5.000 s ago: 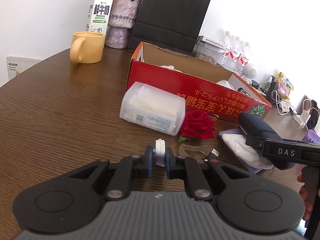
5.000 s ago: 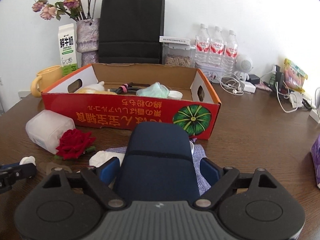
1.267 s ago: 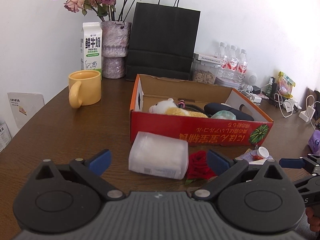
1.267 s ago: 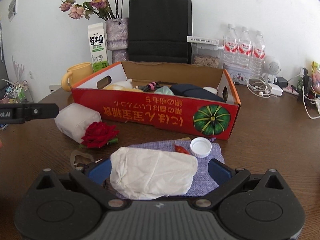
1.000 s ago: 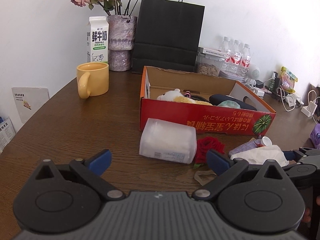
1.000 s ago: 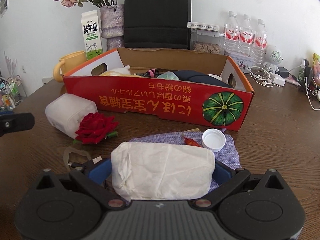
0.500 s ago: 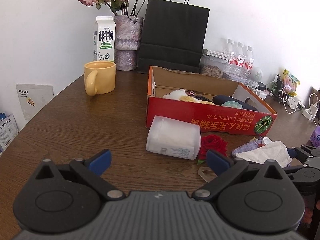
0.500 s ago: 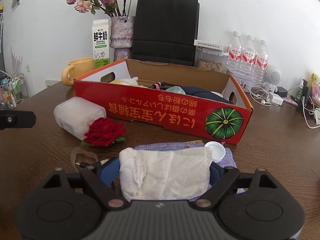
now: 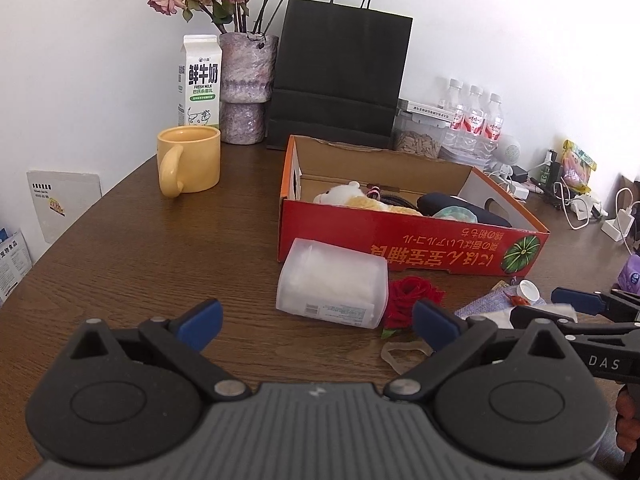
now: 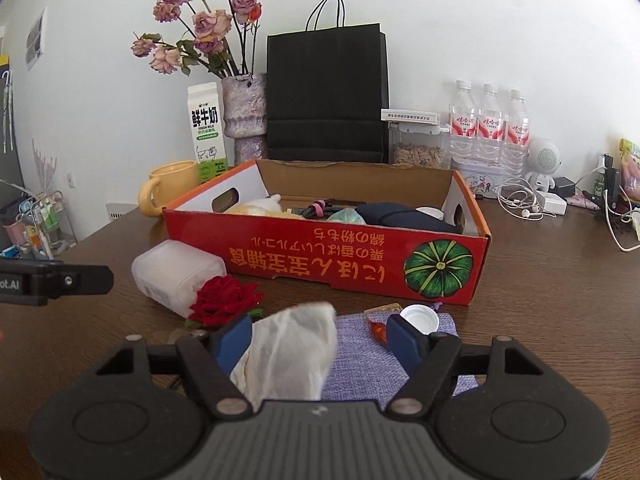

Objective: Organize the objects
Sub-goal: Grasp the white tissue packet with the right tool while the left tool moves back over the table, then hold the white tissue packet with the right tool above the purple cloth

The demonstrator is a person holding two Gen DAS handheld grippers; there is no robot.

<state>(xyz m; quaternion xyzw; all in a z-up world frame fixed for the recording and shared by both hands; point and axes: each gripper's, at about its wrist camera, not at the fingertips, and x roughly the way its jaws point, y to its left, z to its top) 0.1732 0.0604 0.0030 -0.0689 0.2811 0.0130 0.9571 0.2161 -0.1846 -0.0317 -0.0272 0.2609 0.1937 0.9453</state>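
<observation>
A crumpled white tissue pack (image 10: 290,354) stands tilted over a purple woven cloth (image 10: 364,364), in front of an open red cardboard box (image 10: 320,258) holding assorted items on the brown table.

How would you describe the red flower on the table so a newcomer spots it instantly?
Start at the long red cardboard box printed with a green pumpkin. In front of its left end a frosted plastic container lies on its side. The red rose lies against that container, the only deep-red, petalled thing on the bare wood.
</observation>
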